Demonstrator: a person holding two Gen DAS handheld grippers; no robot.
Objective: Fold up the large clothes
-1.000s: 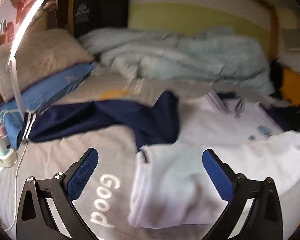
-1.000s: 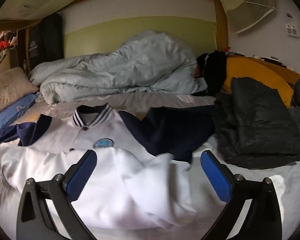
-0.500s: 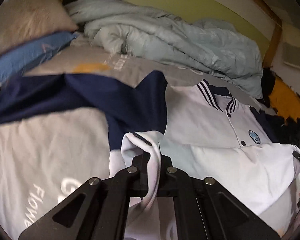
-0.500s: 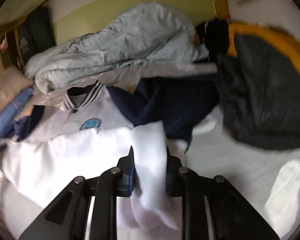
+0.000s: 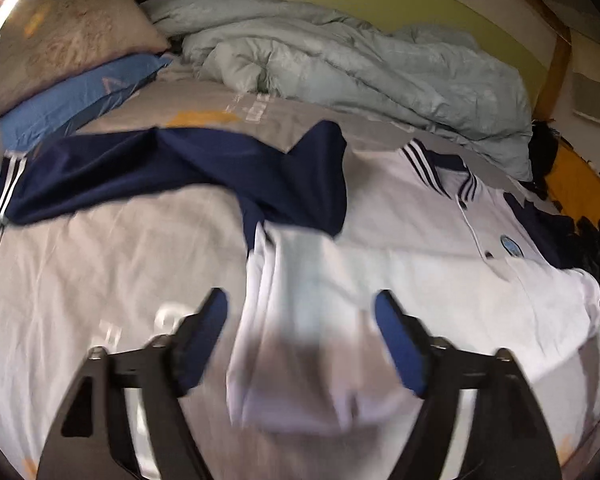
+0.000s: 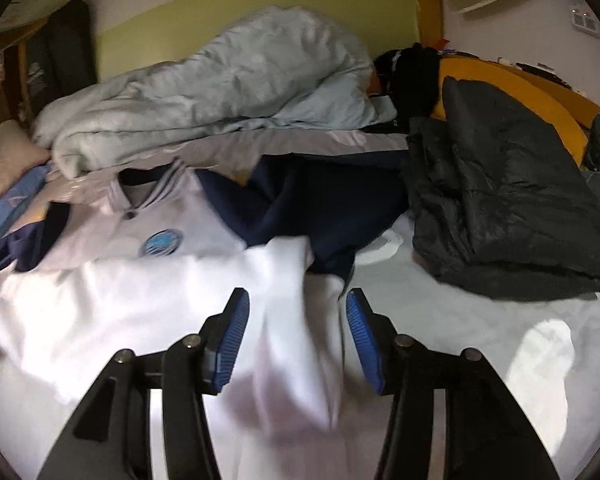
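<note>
Since half second ago, your left gripper (image 5: 300, 340) and right gripper (image 6: 296, 340) have let go of white jacket (image 5: 420, 240); both now spread apart. Jacket lies on bed (image 5: 100, 260), hem folded up between fingers.

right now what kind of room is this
Most likely a bedroom, perhaps a dorm bunk: a rumpled pale blue quilt lies on a grey printed bedsheet, with a beige fuzzy pillow at one end and a wooden bed frame behind.
</note>
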